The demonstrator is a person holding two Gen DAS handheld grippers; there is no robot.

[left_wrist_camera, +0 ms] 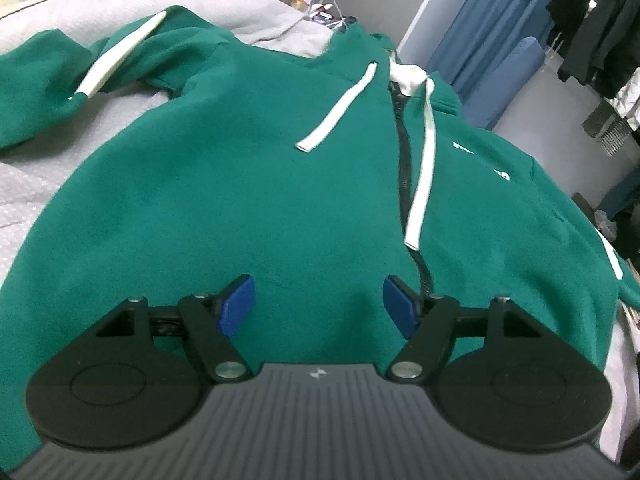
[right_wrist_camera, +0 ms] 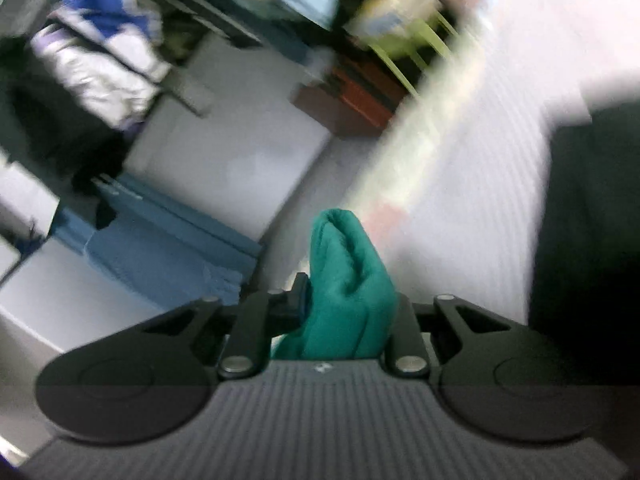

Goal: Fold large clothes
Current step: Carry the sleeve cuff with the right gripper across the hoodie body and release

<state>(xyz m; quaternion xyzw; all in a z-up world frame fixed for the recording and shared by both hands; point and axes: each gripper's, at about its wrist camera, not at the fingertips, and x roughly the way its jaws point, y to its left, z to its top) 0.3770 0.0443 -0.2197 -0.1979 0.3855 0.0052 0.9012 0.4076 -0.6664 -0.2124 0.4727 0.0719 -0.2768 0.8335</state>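
Right gripper (right_wrist_camera: 344,312) pinches a bunched fold of the green fleece zip hoodie (left_wrist_camera: 248,184); my left gripper (left_wrist_camera: 319,304) hovers wide over its hem. From the left, the hoodie runs toward twelve o'clock, zipper (left_wrist_camera: 404,152) lengthwise, hood farthest. White chest lettering at two o'clock is unreadable.

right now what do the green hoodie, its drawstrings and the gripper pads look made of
Green hoodie: looks like thick matte fleece or sweatshirt knit, soft with rounded folds. Drawstrings: flat white woven tape, probably cotton. Left gripper pads: smooth blue plastic or rubber; I cannot tell which.
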